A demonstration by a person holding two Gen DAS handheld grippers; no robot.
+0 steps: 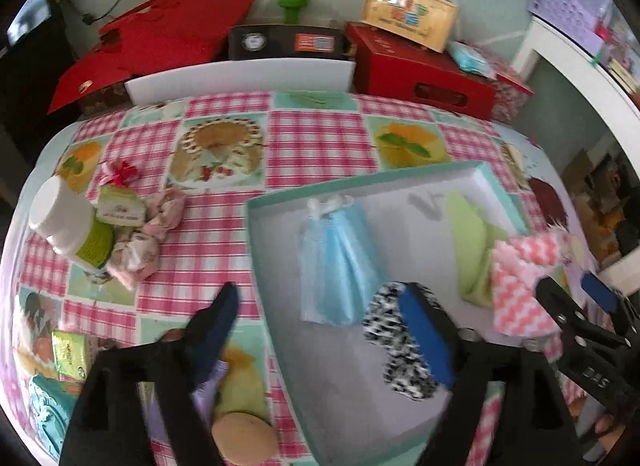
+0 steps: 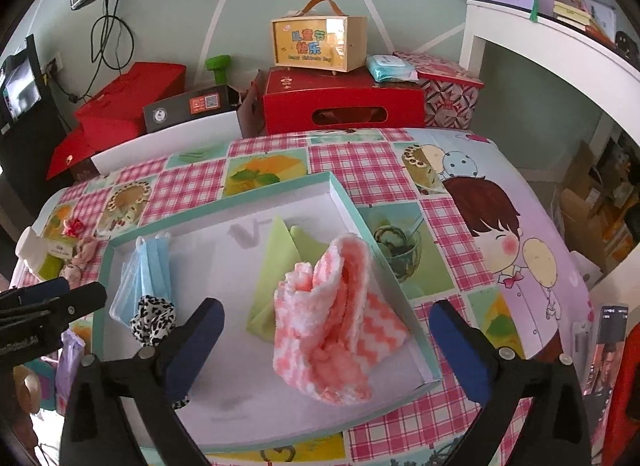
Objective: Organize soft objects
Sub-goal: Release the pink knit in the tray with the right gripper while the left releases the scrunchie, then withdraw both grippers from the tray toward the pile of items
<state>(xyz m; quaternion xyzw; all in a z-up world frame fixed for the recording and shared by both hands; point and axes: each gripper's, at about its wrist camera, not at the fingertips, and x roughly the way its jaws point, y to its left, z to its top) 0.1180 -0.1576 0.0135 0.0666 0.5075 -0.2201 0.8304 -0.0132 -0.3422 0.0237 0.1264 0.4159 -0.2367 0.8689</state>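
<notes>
Pink towel (image 2: 336, 318) slumped over box (image 2: 360, 205) right wall, near table right edge, dead ahead between my right gripper (image 2: 324, 350) jaws, spread wide, empty. Left gripper (image 1: 320, 330) jaws released too, farther off.

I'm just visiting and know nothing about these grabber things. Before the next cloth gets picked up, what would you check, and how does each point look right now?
1. Right gripper free to grab: ok, jaws wide open, nothing between them.
2. Left gripper free: ok, open, though one finger hangs over the leopard-print scrunchie.
3. Pink-and-white towel fully inside the box: not ok, it drapes over the right rim.
4. Blue face mask and green cloth settled in the box: ok.
5. Soft things left outside: not ok, a floral cloth bundle lies on the tablecloth.
6. Grippers apart from each other: ok, a gap shows.
</notes>
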